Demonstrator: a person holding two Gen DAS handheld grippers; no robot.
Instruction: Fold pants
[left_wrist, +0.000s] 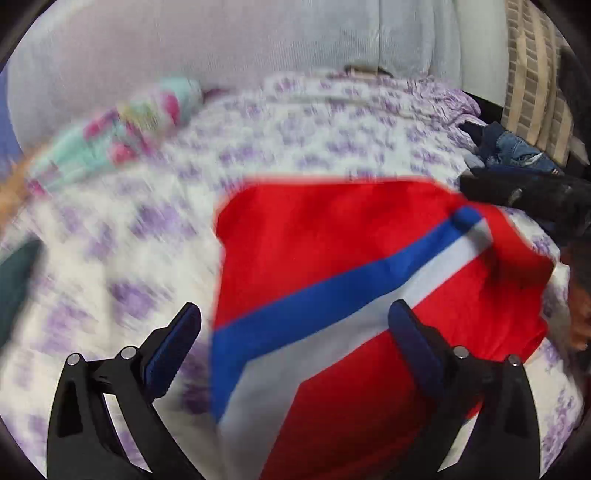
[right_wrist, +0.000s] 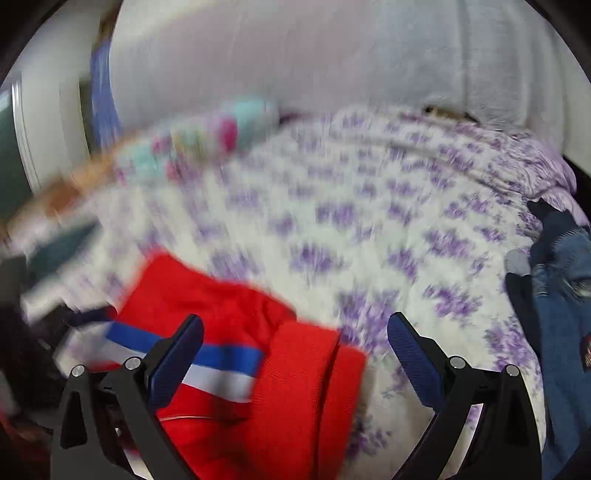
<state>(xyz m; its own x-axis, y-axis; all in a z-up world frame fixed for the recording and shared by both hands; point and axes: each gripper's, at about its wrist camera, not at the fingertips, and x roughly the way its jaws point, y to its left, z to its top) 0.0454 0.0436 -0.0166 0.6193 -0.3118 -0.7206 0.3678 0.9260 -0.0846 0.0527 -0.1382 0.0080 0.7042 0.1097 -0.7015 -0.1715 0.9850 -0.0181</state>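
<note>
**Red pants lie folded on the flowered bed, both claws wide and empty**

Purple-flowered white bedding (left_wrist: 295, 122) covers the bed and fills most of both wrist views, with a pale grey upholstered headboard (left_wrist: 221, 37) rising behind it. Both pictures are smeared by motion blur.

Using the red pants (left_wrist: 332, 229) as the landmark: they lie flat on the bedding, folded into a compact block, with a blue and white stripe (left_wrist: 314, 306) running slantwise across the top layer. In the right wrist view the same pants (right_wrist: 295, 387) sit at the lower left, the stripe crossing them and a thicker red band lying at their right edge.

Beyond the pants, towards the headboard and to the left, a bundle of mint, pink and yellow cloth (left_wrist: 140, 122) rests on the bedding. To the right of the pants, at the bed's edge, a heap of blue denim and dark clothes (left_wrist: 517, 151) lies; a dark blurred shape reaches in just beside the pants' upper right corner, and I cannot tell what it is.

The left claw (left_wrist: 295, 343) hangs above the near part of the pants, its blue-padded fingers (left_wrist: 173, 350) spread as far as they go, nothing gripped. The right claw (right_wrist: 295, 354) hangs over the pants' right edge, likewise spread wide and empty.
</note>
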